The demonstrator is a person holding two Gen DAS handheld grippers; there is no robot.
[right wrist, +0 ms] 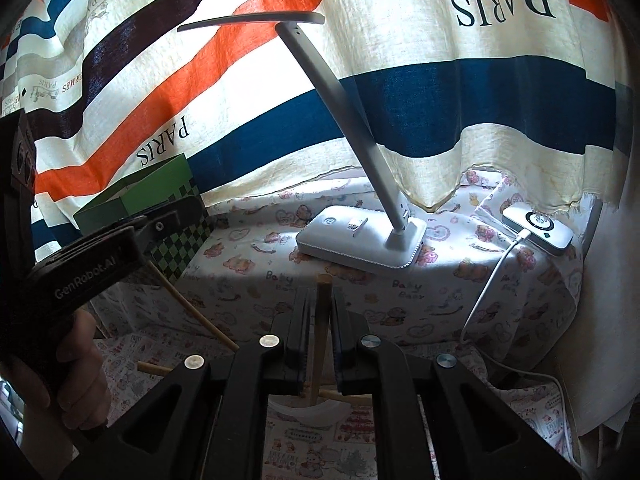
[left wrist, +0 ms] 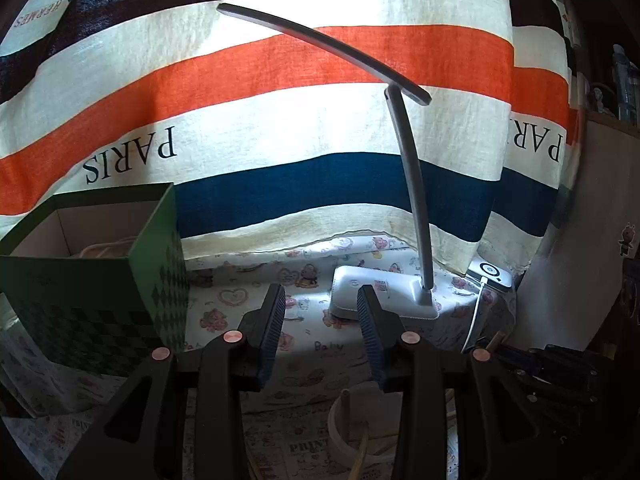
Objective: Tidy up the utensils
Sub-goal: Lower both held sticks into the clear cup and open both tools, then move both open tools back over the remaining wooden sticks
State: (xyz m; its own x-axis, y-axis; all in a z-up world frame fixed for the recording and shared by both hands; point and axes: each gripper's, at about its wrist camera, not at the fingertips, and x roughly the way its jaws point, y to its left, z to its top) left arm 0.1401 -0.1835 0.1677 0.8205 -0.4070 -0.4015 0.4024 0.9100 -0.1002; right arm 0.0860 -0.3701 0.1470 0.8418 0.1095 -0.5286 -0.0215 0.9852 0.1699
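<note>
My right gripper (right wrist: pixel 320 300) is shut on a wooden utensil handle (right wrist: pixel 321 320) that stands upright between its pads. Below it a white holder (right wrist: pixel 308 412) carries more wooden utensils; their handles (right wrist: pixel 192 304) stick out to the left. In the left wrist view my left gripper (left wrist: pixel 322 300) is open and empty, held above the same white holder (left wrist: pixel 340 436) with wooden handles (left wrist: pixel 345 412) in it. The left gripper's body (right wrist: pixel 100 256) shows at the left of the right wrist view.
A green checkered open box (left wrist: pixel 96 280) stands at the left. A white desk lamp (left wrist: pixel 380 292) stands on the cartoon-print tablecloth (left wrist: pixel 240 300) in front of a striped curtain (left wrist: pixel 280 120). A white charger with cable (right wrist: pixel 538 230) lies at the right.
</note>
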